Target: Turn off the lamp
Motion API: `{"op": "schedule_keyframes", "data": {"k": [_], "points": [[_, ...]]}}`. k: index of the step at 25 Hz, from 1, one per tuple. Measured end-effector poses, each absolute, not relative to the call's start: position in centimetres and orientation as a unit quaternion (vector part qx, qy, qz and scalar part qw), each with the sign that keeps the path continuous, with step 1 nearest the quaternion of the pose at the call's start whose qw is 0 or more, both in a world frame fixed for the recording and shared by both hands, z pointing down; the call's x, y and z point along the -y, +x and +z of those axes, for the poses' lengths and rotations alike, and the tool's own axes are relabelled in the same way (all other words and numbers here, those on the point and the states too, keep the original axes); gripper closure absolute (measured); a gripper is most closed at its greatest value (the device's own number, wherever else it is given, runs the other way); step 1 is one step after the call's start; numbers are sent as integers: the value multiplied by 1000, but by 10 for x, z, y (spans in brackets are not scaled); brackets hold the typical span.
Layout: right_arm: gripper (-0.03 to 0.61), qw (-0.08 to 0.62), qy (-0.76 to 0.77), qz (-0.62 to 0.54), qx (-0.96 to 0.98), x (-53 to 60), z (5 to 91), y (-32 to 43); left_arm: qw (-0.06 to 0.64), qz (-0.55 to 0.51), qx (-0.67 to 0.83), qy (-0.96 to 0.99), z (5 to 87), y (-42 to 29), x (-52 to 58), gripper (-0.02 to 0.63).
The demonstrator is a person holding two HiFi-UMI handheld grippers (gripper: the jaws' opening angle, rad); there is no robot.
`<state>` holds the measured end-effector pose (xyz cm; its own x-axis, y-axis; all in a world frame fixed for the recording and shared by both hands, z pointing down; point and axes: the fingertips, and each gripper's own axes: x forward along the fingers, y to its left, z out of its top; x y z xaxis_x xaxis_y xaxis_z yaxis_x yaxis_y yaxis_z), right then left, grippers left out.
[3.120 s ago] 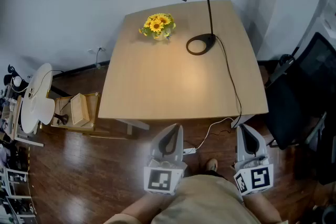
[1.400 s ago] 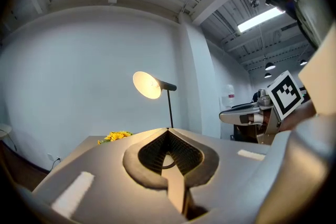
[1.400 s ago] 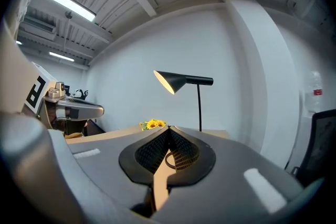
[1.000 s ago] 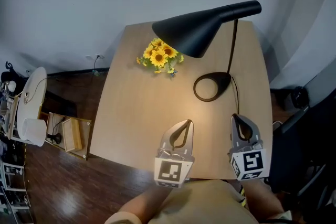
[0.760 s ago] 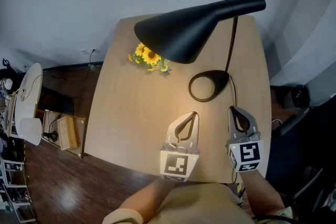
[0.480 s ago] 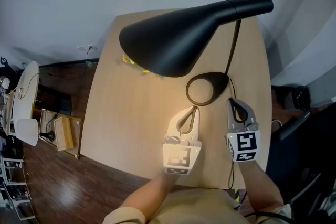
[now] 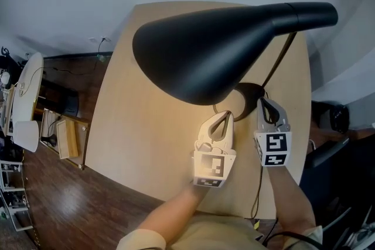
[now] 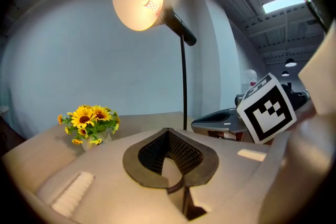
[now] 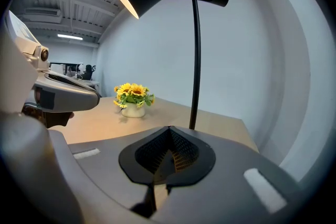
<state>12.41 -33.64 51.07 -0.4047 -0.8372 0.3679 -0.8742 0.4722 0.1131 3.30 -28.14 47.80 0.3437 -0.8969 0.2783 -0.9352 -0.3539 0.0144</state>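
— What takes up the most room?
— The pale wooden surface (image 7: pixel 135 126), with a warm pool of light on it. Over it stands the black lamp (image 7: pixel 205 55). Its shade fills the middle of the head view, and the left gripper view shows the inside of the shade glowing, so the lamp is on. Its round base (image 7: pixel 251 92) sits on the right part of the surface, half hidden under the shade.
— And the tongs?
— The left tongs (image 7: pixel 227 115) points at the near side of the base. The right tongs (image 7: pixel 265 102) is just beside the base, on its right. Both have their tips pressed together, with nothing between them.
— Anything smaller?
— A little pot of sunflowers (image 8: pixel 89 122) on the surface, left of the lamp's stem.
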Motion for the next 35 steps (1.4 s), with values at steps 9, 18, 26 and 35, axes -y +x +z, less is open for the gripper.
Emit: {"op": "schedule_keyframes", "data": {"k": [9, 18, 26, 35], "points": [[580, 252, 493, 63, 830, 368, 562, 118, 92, 134, 564, 810, 503, 32, 304, 627], [580, 279, 488, 74, 823, 385, 589, 117, 118, 150, 565, 803, 527, 29, 298, 626], [580, 296, 482, 77, 821, 387, 604, 113, 123, 156, 562, 803, 535, 32, 297, 627], [581, 313, 477, 79, 817, 389, 614, 115, 122, 159, 559, 804, 540, 35, 297, 627]]}}
